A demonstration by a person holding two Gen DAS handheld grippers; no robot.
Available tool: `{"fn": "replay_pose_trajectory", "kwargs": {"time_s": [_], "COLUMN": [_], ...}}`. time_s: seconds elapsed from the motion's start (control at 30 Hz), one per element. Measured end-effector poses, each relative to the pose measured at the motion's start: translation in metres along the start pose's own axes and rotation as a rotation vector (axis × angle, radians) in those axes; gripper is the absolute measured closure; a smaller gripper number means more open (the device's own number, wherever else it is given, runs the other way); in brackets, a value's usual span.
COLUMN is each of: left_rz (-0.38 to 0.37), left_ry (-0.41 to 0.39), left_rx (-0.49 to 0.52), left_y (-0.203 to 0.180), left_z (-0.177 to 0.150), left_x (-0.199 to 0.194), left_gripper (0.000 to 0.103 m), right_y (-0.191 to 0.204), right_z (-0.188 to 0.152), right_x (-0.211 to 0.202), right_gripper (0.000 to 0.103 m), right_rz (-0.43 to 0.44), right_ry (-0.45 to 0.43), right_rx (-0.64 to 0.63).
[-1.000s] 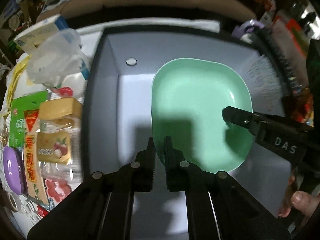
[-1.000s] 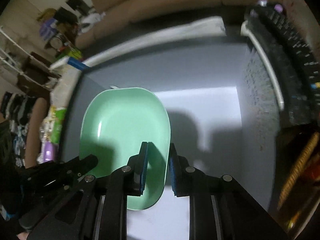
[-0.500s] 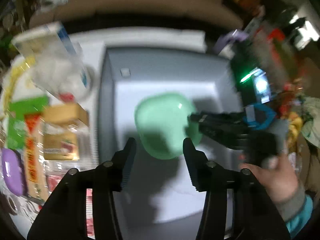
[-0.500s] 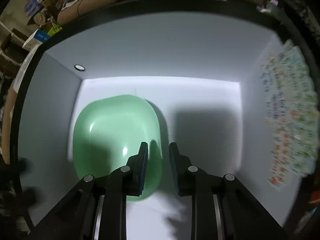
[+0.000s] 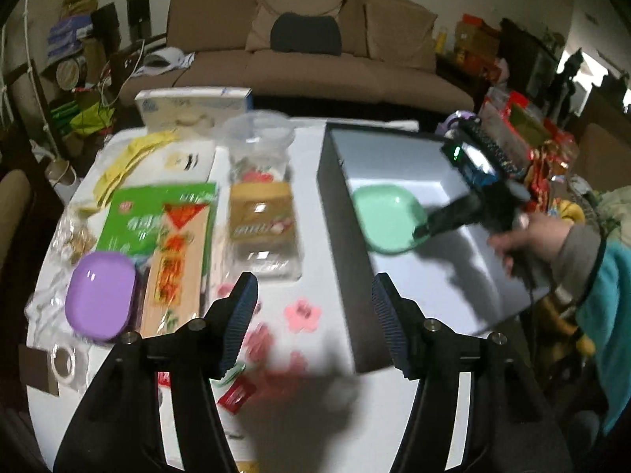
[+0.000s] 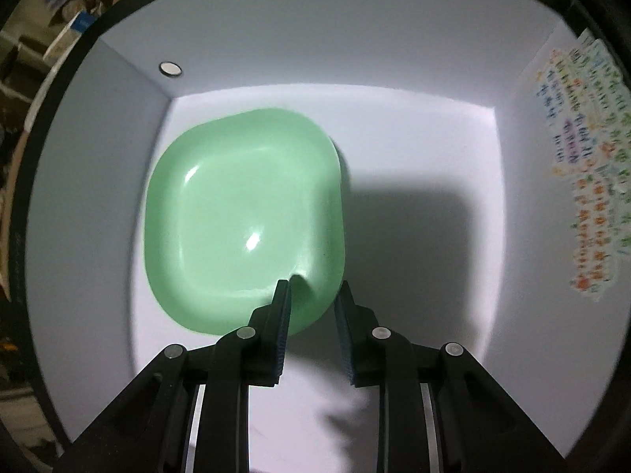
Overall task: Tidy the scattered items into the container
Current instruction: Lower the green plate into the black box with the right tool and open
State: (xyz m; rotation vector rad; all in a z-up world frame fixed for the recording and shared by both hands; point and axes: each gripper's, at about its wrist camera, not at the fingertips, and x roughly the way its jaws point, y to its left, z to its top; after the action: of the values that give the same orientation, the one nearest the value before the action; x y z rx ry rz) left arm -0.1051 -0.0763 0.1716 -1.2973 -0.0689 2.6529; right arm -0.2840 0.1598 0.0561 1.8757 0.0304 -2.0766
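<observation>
Across your white table [image 5: 307, 165] most packets wait; only the green dish [image 6: 244, 220] sits boxed [image 6: 394, 59], right gripper [image 6: 311, 299] straddling its rim, left gripper [image 5: 315, 295] opening on nothing.

The snack packets [image 5: 260, 224] on the table are motion-blurred, their print unreadable, as is the container's sticker [image 6: 583, 181].
</observation>
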Motion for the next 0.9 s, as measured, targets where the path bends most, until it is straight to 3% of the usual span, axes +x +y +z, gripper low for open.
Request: {"fn": "replay_pose_trajectory", "kwargs": {"time_s": [0.17,0.37,0.57,0.67,0.77,0.8,0.83,0.9], "left_rz": [-0.018,-0.039,-0.053,-0.054,-0.063,-0.062,-0.064,-0.081], "left_ry": [0.014,-0.021,-0.044,-0.041,-0.039,-0.041,-0.042,-0.04], "left_rx": [-0.021,-0.04,-0.045,-0.095,-0.117,-0.115,-0.111,-0.099], "left_y": [0.02,0.035,0.053,0.069,0.077,0.077,0.076,0.071], "left_z": [-0.016,-0.025,-0.025,-0.025,-0.025,-0.025,-0.025,-0.026], "left_x": [0.013,0.017,0.016,0.018,0.02,0.02,0.021,0.021], "left_gripper": [0.046,0.046,0.046,0.046,0.046,0.046,0.046,0.046], "right_y": [0.01,0.017,-0.003,-0.011,-0.008,-0.005,-0.002,0.003], "right_z": [-0.003,-0.007,-0.01,-0.017,-0.026,-0.029,-0.034,-0.047], "right_x": [0.001,0.002,-0.008,-0.012,-0.018,-0.024,-0.032,-0.046], "right_gripper": [0.079,0.064,0.07,0.073,0.068,0.062,0.048,0.044], "right_rz": [0.111,0.078,0.075,0.086,0.061,0.012,-0.039,-0.076], "right_ry": [0.005,-0.013,-0.092,-0.092,-0.068,-0.073,-0.083,-0.094], "right_rx": [0.086,0.133,0.254,0.294,0.25,0.209,0.168,0.093]}}
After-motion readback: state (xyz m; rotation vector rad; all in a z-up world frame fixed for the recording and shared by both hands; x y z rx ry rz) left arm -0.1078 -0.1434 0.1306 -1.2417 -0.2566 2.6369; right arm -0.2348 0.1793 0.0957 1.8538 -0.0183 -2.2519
